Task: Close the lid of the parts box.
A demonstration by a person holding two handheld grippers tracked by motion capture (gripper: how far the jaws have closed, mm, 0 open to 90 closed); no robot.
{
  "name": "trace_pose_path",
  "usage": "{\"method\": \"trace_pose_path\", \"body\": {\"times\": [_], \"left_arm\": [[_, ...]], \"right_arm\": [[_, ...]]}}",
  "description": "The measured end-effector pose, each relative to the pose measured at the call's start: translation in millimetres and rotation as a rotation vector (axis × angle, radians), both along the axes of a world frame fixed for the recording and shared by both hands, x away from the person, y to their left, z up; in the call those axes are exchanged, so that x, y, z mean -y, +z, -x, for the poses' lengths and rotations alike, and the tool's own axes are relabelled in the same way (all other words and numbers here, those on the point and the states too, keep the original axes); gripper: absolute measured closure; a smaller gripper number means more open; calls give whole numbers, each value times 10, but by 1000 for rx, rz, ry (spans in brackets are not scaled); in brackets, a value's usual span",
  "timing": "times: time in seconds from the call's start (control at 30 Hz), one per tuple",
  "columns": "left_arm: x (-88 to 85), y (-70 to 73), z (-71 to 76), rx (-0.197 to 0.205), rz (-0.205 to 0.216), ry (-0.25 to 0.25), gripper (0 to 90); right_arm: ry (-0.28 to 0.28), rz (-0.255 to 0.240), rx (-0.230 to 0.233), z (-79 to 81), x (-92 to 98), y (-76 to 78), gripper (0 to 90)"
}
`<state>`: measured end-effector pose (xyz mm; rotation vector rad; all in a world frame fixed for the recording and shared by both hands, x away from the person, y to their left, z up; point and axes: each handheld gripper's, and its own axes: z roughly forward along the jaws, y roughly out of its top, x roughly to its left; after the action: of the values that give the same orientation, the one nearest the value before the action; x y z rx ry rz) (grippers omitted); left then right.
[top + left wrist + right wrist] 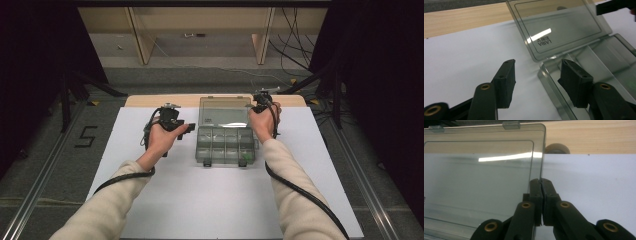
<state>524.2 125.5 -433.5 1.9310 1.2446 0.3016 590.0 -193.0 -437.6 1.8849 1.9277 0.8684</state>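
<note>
A clear plastic organiser box (202, 150) with several compartments lies in the middle of the white sheet, its lid (224, 112) raised at the back. My right gripper (256, 105) is at the lid's right edge. In the right gripper view, the right gripper (540, 181) is shut, pinching the thin edge of the lid (486, 182). My left gripper (184, 131) is just left of the box, pointing at it. In the left gripper view, the left gripper (537, 62) is open. One jaw is over the sheet, the other over the box rim (551, 82), neither pressing on it. The lid (564, 25) stands beyond.
The white sheet (200, 200) covers the table, and a wooden strip (150, 100) shows along its far edge. A tan round object (557, 148) sits on that strip behind the lid's corner. Two green latches (242, 162) are at the box's front.
</note>
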Motion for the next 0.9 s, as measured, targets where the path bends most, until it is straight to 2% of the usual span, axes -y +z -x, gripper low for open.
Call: {"method": "trace_pose_path", "body": {"times": [0.03, 0.1, 0.17, 0.27, 0.37, 0.4, 0.5, 0.57, 0.67, 0.7, 0.9], "left_arm": [[19, -13, -57, -18, 10, 14, 466], [56, -46, -158, -50, 63, 48, 484], [90, -75, -236, -74, 75, 71, 503], [138, -118, -318, -101, 82, 77, 524], [185, -150, -373, -120, 83, 81, 540], [196, -157, -390, -123, 78, 86, 545], [220, -172, -437, -125, 74, 97, 578], [232, -174, -458, -123, 68, 100, 613], [251, -179, -482, -125, 63, 93, 664], [257, -179, -489, -128, 66, 92, 675], [266, -199, -511, -137, 37, 95, 731]], "right_arm": [[-8, -17, 0, 12, -10, 2, 891], [-5, -24, 9, 22, -10, 7, 891], [-3, -28, 22, 32, -11, 12, 891], [2, -32, 33, 51, -13, 27, 891], [9, -29, 51, 65, -9, 21, 891], [56, 22, 76, 70, 40, -8, 891], [73, 33, 99, 78, 65, -21, 891], [61, 21, 93, 99, 60, -18, 891], [87, 27, 119, 104, 88, -28, 891], [66, 9, 115, 115, 72, -28, 891], [64, -2, 125, 138, 69, -26, 891]]}}
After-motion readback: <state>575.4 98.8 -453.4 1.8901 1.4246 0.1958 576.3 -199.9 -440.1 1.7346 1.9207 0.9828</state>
